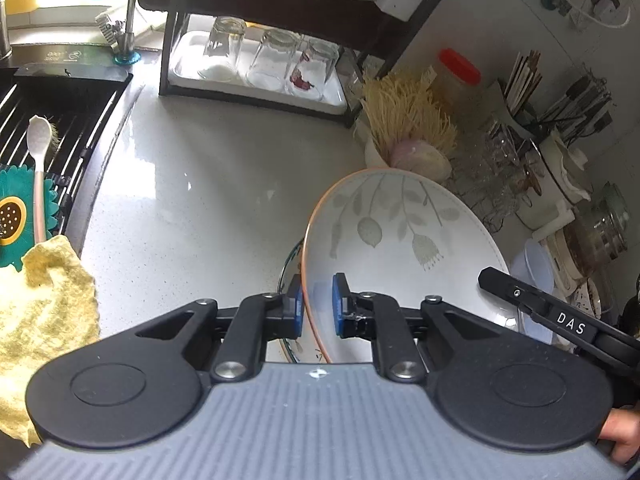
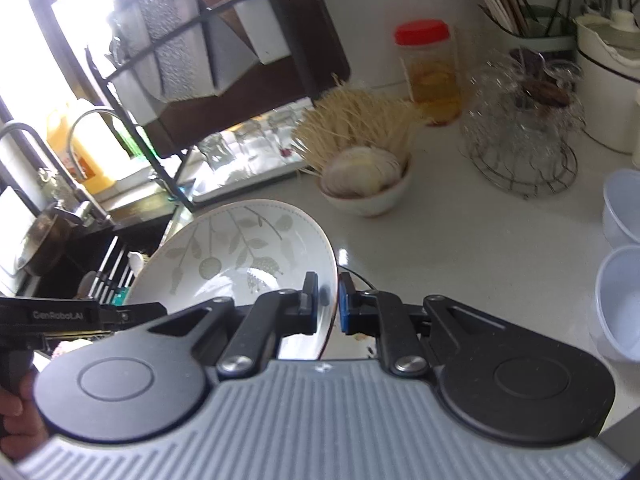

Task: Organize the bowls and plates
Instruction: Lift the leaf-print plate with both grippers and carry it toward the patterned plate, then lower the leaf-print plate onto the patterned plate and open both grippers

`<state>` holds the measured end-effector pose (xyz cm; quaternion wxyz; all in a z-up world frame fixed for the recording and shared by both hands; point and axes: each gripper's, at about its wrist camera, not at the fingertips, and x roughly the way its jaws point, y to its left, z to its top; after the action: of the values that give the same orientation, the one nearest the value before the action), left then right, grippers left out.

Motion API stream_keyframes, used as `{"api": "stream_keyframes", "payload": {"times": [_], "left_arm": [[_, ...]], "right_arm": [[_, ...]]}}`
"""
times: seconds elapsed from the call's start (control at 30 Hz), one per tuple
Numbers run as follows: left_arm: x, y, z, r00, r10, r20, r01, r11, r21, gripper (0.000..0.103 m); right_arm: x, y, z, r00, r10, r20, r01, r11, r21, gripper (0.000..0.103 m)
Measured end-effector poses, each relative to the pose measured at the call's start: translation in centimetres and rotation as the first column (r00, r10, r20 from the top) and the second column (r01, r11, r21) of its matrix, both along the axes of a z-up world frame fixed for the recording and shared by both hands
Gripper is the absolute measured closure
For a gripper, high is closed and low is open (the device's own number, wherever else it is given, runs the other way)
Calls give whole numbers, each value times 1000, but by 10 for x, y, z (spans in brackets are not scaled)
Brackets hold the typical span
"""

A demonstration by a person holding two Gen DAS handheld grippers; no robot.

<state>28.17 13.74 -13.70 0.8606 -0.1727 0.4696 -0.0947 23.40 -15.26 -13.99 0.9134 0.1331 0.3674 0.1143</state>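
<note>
Leaf-patterned plate (image 1: 400,240), white with an orange rim, held up off the countertop (image 1: 208,168) by 2 grippers at once, tilted rather than flat. Clamped at opposite rim edges, probably so neither pinch has to carry the full weight and the plate cannot swing. Left gripper (image 1: 318,306) closed onto the rim at about 6 o'clock in the left wrist view, 1 blue pad inside the well, the other outside. Right gripper (image 2: 328,304) pinching the rim the same way, with the plate spreading away toward 10 o'clock in the right wrist view. Right gripper's black body also showing at 4 o'clock in the left wrist view.

Just below the plate, at 7 o'clock of it, the edge of a second patterned dish (image 1: 290,272) peeking out, most of it hidden. Likely a stack being built or taken apart, though not clear which.

Dish rack (image 1: 256,60) with upturned glasses at 12 o'clock, well apart from the plate. Small bowl (image 2: 366,196) holding a straw brush near the plate's far edge, at 1 o'clock. 2 plastic cups (image 2: 622,292) at 3 o'clock, clear of the plate.
</note>
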Motion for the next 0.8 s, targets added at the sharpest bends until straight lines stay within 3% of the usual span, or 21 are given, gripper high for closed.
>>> {"api": "stream_keyframes", "payload": {"times": [0.2,0.47,0.8], "left_arm": [[11,-15,-25,996,-23,-81,21,1000,-21,87],[21,-31,-46,989,-85,-120,88,996,23,86],[31,-31,-66,985,-62,-159,66,998,18,84]], "right_arm": [[-3,-11,-19,998,-56,-32,56,998,-26,90],[-1,-15,-42,993,-100,-61,96,993,-71,90],[5,-2,-53,995,-93,-38,87,987,-136,89]]}}
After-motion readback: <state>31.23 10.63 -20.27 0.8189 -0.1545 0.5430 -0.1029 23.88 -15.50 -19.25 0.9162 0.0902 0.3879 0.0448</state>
